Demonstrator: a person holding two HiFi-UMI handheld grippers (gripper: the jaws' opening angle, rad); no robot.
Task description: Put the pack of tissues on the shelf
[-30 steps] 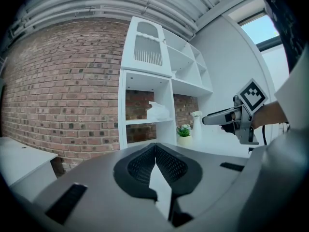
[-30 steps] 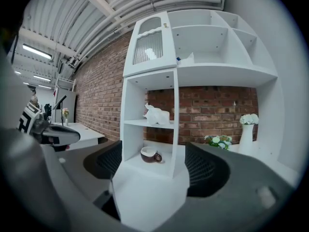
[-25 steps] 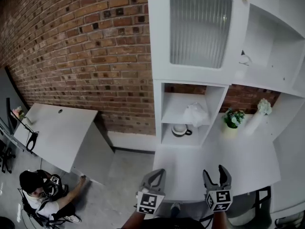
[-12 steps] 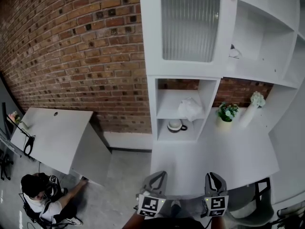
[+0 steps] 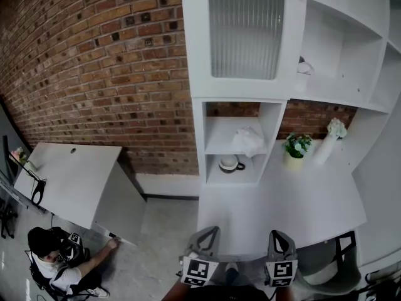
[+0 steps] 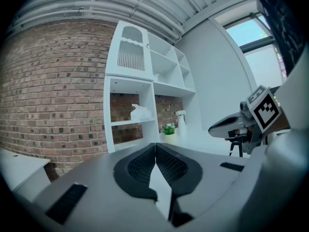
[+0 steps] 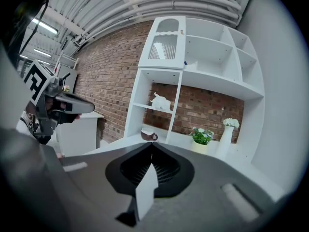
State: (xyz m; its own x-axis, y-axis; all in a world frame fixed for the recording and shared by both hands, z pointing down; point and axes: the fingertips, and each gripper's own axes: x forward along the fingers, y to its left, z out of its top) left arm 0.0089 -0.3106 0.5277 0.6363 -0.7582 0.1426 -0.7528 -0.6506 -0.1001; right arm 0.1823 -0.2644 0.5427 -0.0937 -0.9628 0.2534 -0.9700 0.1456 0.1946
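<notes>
Closing on nothing, the jaws of the right gripper [image 5: 281, 237] have just met beside the left gripper [image 5: 205, 234], likewise shut and empty, while the pack of tissues [image 5: 248, 141] lies on the shelf [image 5: 218, 149], suggesting the job is done.

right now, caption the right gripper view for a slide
Right gripper, jaws just closed empty, faces a shelf holding tissues and cup

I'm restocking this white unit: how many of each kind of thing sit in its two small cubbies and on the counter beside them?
tissue pack: 1
cup: 1
potted plant: 1
vase: 1
Total: 4
</notes>
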